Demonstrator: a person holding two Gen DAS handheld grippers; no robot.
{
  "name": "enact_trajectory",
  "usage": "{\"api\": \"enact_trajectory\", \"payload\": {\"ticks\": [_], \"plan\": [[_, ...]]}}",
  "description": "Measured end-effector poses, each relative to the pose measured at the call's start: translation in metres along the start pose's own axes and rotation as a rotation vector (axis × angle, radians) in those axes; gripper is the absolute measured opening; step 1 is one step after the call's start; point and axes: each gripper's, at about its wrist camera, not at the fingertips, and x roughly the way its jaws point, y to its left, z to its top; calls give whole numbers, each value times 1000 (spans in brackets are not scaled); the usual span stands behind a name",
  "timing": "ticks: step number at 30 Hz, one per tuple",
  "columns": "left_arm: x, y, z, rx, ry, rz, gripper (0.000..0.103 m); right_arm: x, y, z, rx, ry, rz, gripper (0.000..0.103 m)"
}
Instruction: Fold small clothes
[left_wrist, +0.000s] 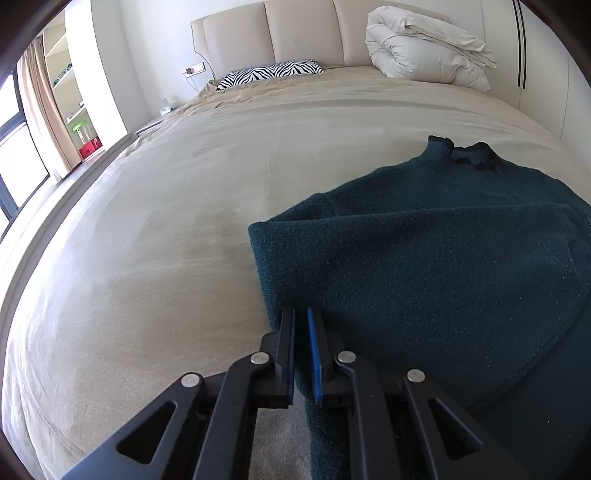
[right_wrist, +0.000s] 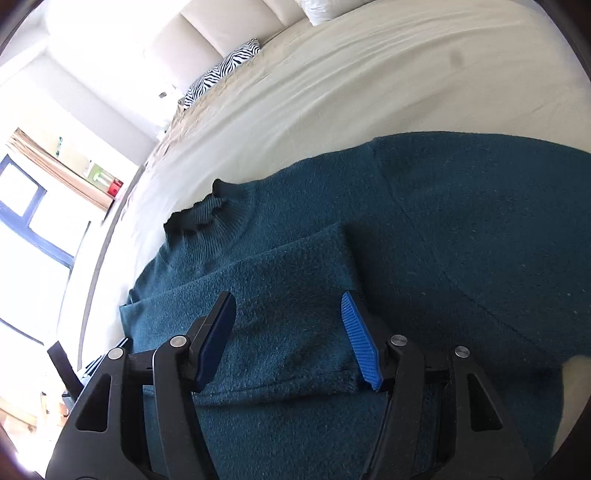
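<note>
A dark teal sweater (left_wrist: 443, 258) with a black-edged collar lies on a beige bedsheet (left_wrist: 166, 221); far off, a zebra-striped black-and-white pillow (left_wrist: 269, 72).

dark teal knit sweater (right_wrist: 424, 236), flat on bed (sleeve folded across front)

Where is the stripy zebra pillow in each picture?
Left wrist view: the zebra pillow lies at the top, middle-left, flat against the padded headboard.
Right wrist view: the zebra pillow is in the upper left, tilted because this picture is turned sideways.
Shared landmark: the neck of the dark green sweater shows in both views and points toward the pillow end of the bed.
</note>
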Motion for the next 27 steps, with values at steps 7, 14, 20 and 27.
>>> {"api": "enact_trajectory", "payload": {"ticks": [7, 14, 20, 27], "plan": [[-19, 51, 0, -214, 41, -52, 23, -75, -54, -28, 108, -75, 29, 59], [-52, 44, 23, -207, -10, -187, 22, -97, -45, -78, 136, -57, 154, 59], [-1, -6, 15, -100, 87, -165, 23, -75, -11, -108, 96, 16, 184, 59], [-16, -7, -8, 27, 4, -96, 24, -84, -18, -126, 98, 14, 155, 59]]}}
